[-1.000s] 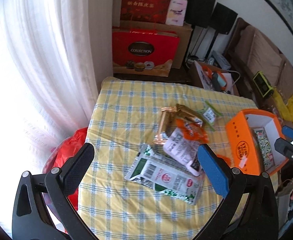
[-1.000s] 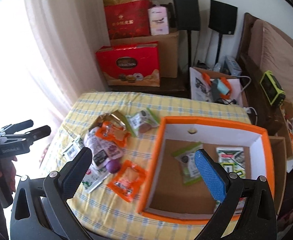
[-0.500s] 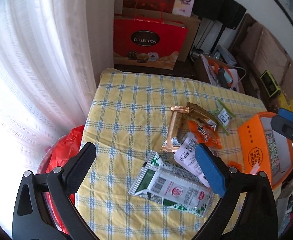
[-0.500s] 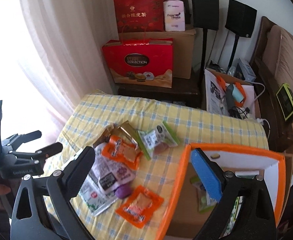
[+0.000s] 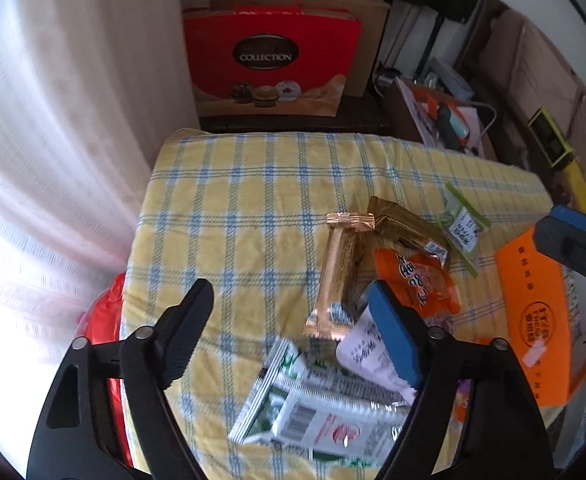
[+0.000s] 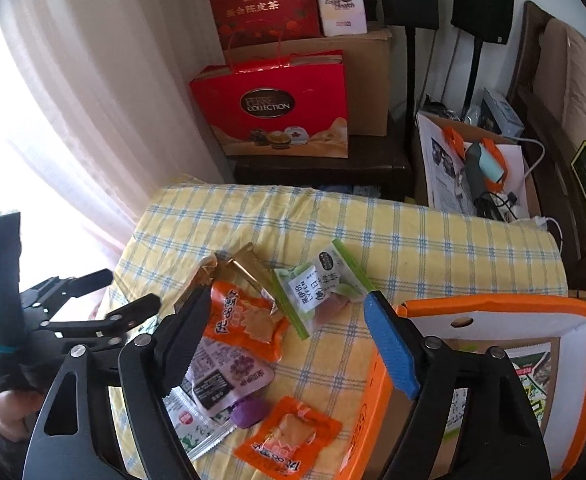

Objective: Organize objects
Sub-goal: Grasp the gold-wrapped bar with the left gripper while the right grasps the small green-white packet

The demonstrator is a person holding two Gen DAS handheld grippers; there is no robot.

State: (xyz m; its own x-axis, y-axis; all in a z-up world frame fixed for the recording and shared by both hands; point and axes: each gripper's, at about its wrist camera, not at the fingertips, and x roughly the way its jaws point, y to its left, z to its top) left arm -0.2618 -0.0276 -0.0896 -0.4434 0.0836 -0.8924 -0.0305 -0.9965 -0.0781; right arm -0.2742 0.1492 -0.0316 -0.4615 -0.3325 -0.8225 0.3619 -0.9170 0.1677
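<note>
Snack packets lie on a yellow checked tablecloth point(image 5: 245, 208): a gold bar point(image 5: 339, 272), a gold packet point(image 5: 405, 228), an orange packet point(image 5: 417, 280), a green-edged clear packet point(image 6: 321, 284), a white-purple packet point(image 6: 229, 372), a green-white packet point(image 5: 321, 416) and a second orange packet point(image 6: 289, 440). An orange box point(image 6: 501, 380) with white walls holds packets at the right. My left gripper point(image 5: 293, 328) is open and empty above the gold bar and green-white packet. My right gripper point(image 6: 285, 340) is open and empty above the packets, left of the box.
A white curtain point(image 5: 53, 140) hangs at the left. A red gift bag point(image 6: 273, 116), cardboard boxes and speaker stands are behind the table. A carton with tools point(image 6: 473, 168) stands at the right rear. A red bag point(image 5: 105, 320) lies beside the table's left edge.
Both grippers have moved forward and left over the table. The right gripper has left the box and now hangs over the packets. Both stayed open.
</note>
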